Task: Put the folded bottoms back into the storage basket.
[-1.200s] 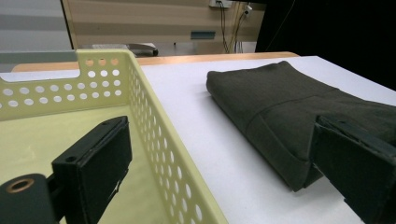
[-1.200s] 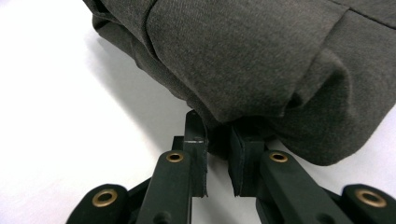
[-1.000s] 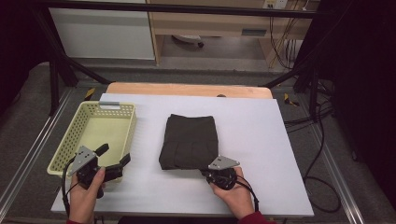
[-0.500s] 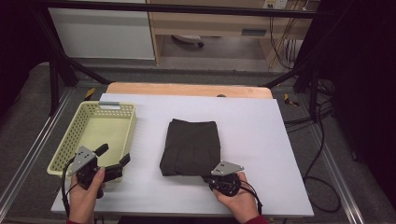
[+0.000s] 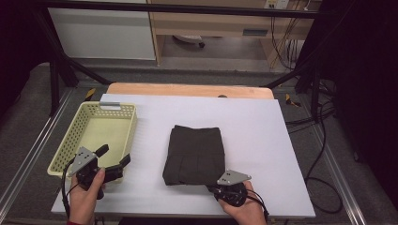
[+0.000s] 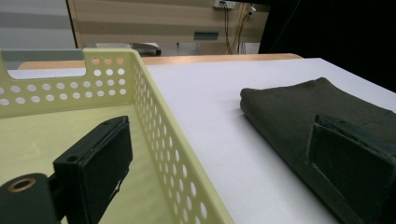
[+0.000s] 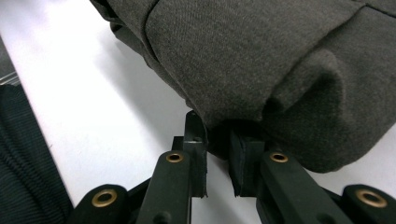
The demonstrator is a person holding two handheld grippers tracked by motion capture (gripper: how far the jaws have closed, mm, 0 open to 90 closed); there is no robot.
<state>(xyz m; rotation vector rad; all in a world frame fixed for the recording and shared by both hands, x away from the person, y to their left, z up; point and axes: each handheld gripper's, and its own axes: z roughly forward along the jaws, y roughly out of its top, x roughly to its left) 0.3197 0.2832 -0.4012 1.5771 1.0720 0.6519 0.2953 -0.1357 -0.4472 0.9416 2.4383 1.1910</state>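
One empty yellow basket [image 5: 96, 136], left side.

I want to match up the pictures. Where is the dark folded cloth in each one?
High view: the dark folded cloth lies mid-table, right of the yellow basket.
Left gripper view: it lies at the right, across the white table from the basket wall.
Right gripper view: it covers the top, its near edge pinched in the right tongs.
Shared landmark: the white table.
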